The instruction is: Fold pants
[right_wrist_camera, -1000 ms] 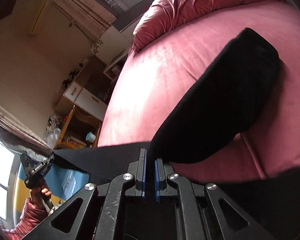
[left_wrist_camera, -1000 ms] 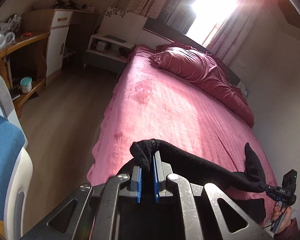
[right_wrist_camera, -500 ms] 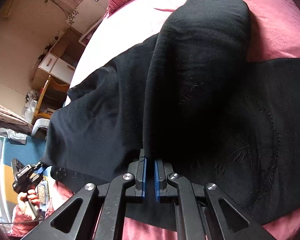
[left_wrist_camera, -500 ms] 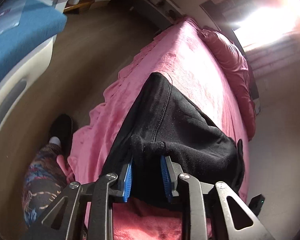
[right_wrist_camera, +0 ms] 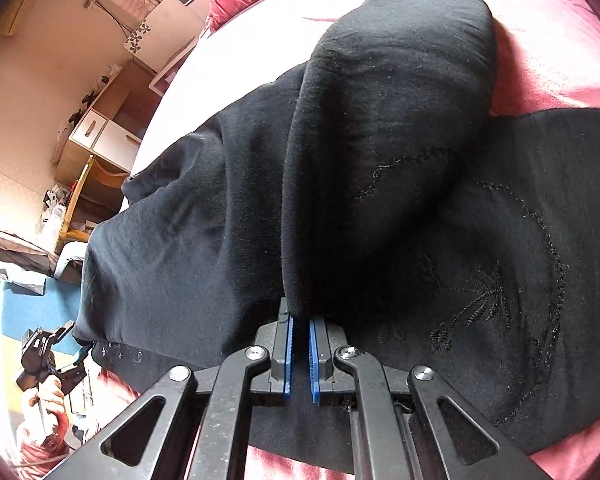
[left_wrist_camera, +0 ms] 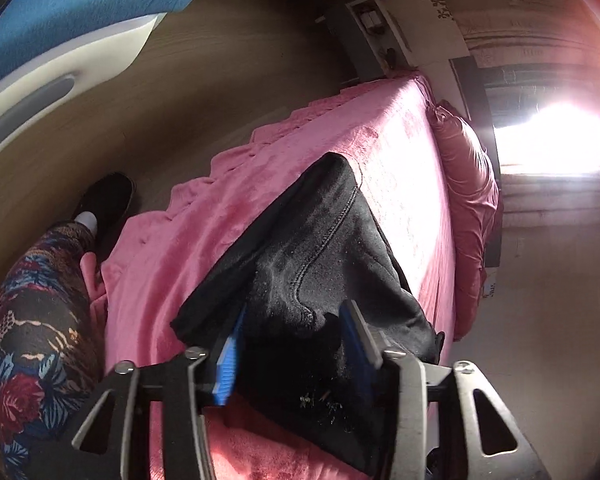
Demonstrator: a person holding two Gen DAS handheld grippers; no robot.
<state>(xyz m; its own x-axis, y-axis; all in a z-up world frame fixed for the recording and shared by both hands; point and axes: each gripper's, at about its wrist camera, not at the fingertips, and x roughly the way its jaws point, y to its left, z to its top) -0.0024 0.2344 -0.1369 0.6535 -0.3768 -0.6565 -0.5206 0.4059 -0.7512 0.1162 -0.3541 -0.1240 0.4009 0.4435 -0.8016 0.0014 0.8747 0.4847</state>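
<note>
Centrally, black pants are shown lying in a folded heap on the pink bedspread near the foot of the bed, one folded layer draped over the rest. Seen from the left wrist view, the left gripper is held with its blue pads spread apart; a bunched edge of the pants sits between them, but the pads are not pressed onto the cloth. Seen from the right wrist view, the right gripper is shown with its blue pads drawn nearly together, and a thick fold of the black cloth is pinched at their tips. Embroidered stitching is visible on the flat part of the pants at the right of that view. At the lower left of the same view the left gripper is seen from outside, gripped by the person's hand, touching the near edge of the cloth. A pink pillow is seen at the head of the bed, beside a bright window. The person's leg in patterned trousers and a dark shoe are seen on the wooden floor beside the bed.
</note>
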